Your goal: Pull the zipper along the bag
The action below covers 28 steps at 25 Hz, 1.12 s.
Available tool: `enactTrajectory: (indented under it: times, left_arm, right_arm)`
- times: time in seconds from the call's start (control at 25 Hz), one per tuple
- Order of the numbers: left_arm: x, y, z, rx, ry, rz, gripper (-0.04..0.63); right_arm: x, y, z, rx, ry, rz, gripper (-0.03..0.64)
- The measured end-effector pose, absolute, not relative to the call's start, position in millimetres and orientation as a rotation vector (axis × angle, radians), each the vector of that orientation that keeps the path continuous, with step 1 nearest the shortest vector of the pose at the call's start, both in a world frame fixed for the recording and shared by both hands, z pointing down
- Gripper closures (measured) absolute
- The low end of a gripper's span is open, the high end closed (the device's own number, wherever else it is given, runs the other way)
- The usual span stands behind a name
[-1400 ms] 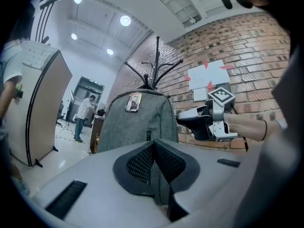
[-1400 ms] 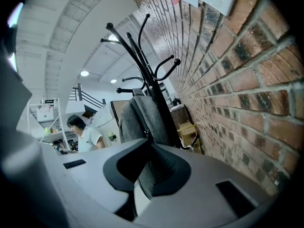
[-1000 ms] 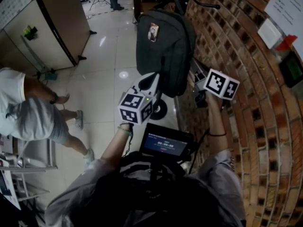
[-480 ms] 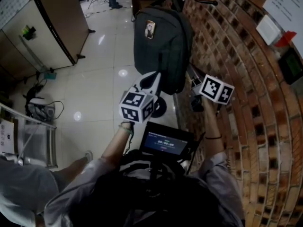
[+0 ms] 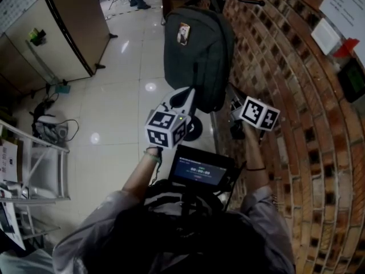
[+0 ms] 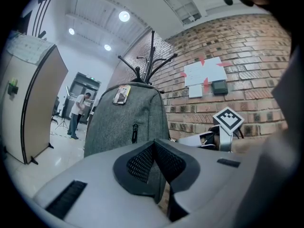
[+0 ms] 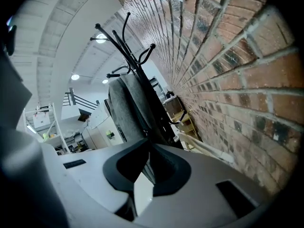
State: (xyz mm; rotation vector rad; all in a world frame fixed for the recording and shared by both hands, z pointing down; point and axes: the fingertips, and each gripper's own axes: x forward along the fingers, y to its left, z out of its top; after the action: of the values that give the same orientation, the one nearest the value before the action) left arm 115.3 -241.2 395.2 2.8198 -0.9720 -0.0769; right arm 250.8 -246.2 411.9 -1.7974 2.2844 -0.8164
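A grey backpack [image 5: 197, 56] hangs on a black coat stand beside the brick wall; it fills the middle of the left gripper view [image 6: 126, 122] and shows side-on in the right gripper view [image 7: 126, 110]. A small dark zipper pull [image 6: 135, 133] hangs on its front panel. My left gripper [image 5: 183, 96] is just below the bag's lower edge, its jaws shut on nothing [image 6: 154, 148]. My right gripper [image 5: 235, 108] is lower right of the bag, close to the wall, apart from it, and shut on nothing [image 7: 148, 158].
The brick wall [image 5: 296, 124] runs along the right, with papers and a dark box [image 6: 204, 75] pinned to it. The coat stand's hooks [image 6: 147, 56] rise above the bag. A beige partition [image 5: 68, 27] and a metal rack [image 5: 40, 170] stand at the left. A person [image 6: 78, 110] stands far off.
A person at the left has walked out of the head view. My right gripper has dropped slightly and moved a little left. The left gripper and the bag have hardly moved.
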Motion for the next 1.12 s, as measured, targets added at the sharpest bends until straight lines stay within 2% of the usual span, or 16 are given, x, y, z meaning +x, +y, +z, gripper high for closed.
enactTrajectory:
  times: [0.72,1.12]
  left_arm:
    - [103,-236,400,2.794,-1.016,-0.079,0.589]
    - [95,-232,400,2.784,-1.032,-0.087,0.589]
  right_arm:
    - [251,-249,448,-1.845,2.246,-0.868,0.607]
    - [252,-243,436,-1.875,2.251,-0.835,0.594]
